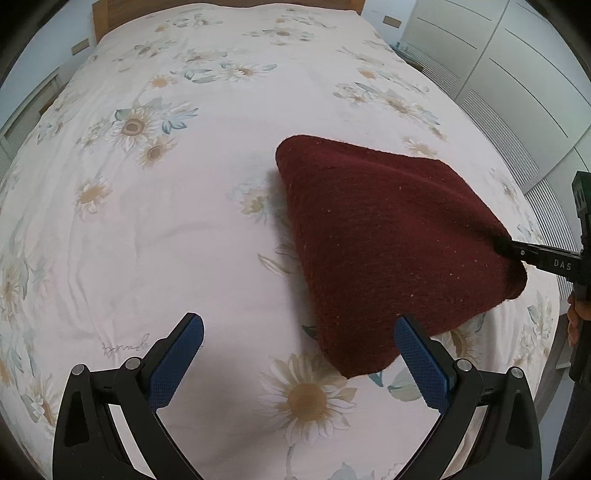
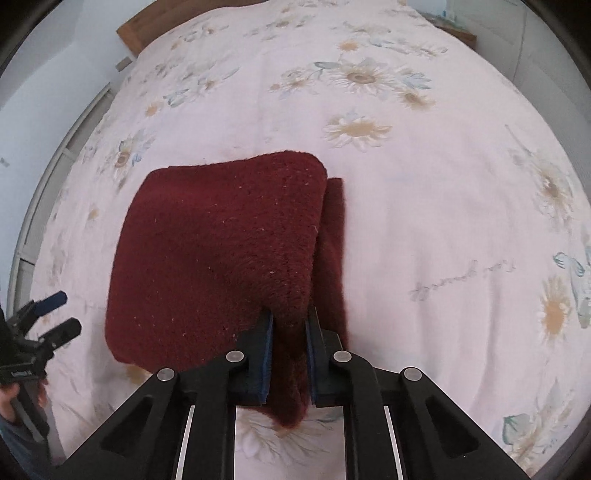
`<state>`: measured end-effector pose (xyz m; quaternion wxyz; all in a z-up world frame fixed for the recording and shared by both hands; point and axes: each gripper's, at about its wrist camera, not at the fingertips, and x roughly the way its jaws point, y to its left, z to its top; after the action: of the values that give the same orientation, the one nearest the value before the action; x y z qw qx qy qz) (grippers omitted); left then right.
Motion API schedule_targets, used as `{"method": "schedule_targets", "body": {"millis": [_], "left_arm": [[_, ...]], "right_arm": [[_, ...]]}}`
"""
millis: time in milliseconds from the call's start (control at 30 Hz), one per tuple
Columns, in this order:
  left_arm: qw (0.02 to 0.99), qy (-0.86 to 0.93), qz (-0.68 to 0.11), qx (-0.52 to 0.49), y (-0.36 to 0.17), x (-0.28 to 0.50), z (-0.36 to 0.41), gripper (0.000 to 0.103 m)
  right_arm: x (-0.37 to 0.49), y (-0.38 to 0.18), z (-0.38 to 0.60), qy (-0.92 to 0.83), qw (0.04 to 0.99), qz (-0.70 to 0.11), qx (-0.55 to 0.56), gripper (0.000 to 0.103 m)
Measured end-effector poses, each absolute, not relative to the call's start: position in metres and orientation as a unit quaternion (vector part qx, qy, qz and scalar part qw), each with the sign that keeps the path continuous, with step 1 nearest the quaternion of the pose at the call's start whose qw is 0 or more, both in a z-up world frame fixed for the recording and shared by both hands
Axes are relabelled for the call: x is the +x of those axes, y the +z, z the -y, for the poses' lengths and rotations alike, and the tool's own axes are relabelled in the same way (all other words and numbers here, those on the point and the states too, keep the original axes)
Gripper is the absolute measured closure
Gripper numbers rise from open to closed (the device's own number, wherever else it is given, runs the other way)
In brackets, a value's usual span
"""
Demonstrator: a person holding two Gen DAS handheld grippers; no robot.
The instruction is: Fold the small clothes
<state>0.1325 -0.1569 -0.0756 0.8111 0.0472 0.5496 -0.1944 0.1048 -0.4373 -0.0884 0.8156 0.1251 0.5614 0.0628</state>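
Item 1. Left gripper (image 1: 299, 354): black frame with blue ribbed pads, pointing steeply down over the bed. Jaws stand wide apart with nothing between them. Its right pad sits just beside the near corner of the cloth, whether touching cannot be told. In the right wrist view the same gripper (image 2: 55, 314) shows to the left of the cloth, apart from it, held by a hand (image 2: 11, 398) at the frame edge.

Item 2. Dark red knitted cloth (image 1: 388, 236): thick, fuzzy weave with pale flecks, folded over on itself. In the right wrist view the cloth (image 2: 221, 258) has its upper layer doubled back, with a narrow strip of the lower layer showing along its right side. It lies on the bed, with its right edge lifted.

Item 3. Right gripper (image 2: 290, 350): black frame, jaws clamped tight on the right edge of the cloth, fabric bunched between the pads and hanging below them. In the left wrist view it (image 1: 506, 249) enters from the right of the cloth, gripping that edge.

Item 4. Bed (image 1: 184, 221): white cover printed with daisies, under the cloth; wooden headboard (image 1: 107, 14) beyond the cloth.
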Motion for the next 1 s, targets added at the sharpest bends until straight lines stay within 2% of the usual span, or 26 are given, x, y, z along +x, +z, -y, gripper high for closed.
{"method": "schedule_targets", "body": {"millis": [200,333,500,567,800,900,1000], "left_arm": [[0.808,-0.195,-0.553,0.051,-0.08,0.133,0.16,0.001],[0.807,-0.191,-0.557,0.046,-0.084,0.134,0.157,0.001],[0.805,-0.184,-0.561,0.056,-0.088,0.137,0.156,0.001],[0.806,-0.184,-0.561,0.054,-0.089,0.137,0.155,0.001],[0.804,-0.182,-0.563,0.058,-0.092,0.139,0.157,0.001],[0.806,-0.18,-0.561,0.056,-0.091,0.143,0.159,0.001],[0.807,-0.18,-0.56,0.048,-0.089,0.153,0.163,0.001]], "right_arm": [[0.096,-0.101,0.448,0.038,0.813,-0.572,0.104,0.089],[0.099,-0.129,0.437,0.029,0.801,-0.592,0.087,0.088],[0.101,-0.129,0.44,0.026,0.799,-0.59,0.114,0.081],[0.103,-0.124,0.439,0.018,0.8,-0.591,0.105,0.066],[0.105,-0.109,0.44,0.009,0.806,-0.583,0.103,0.041],[0.106,-0.095,0.441,0.011,0.816,-0.568,0.107,0.023],[0.111,-0.083,0.435,0.025,0.823,-0.557,0.11,0.02]]}}
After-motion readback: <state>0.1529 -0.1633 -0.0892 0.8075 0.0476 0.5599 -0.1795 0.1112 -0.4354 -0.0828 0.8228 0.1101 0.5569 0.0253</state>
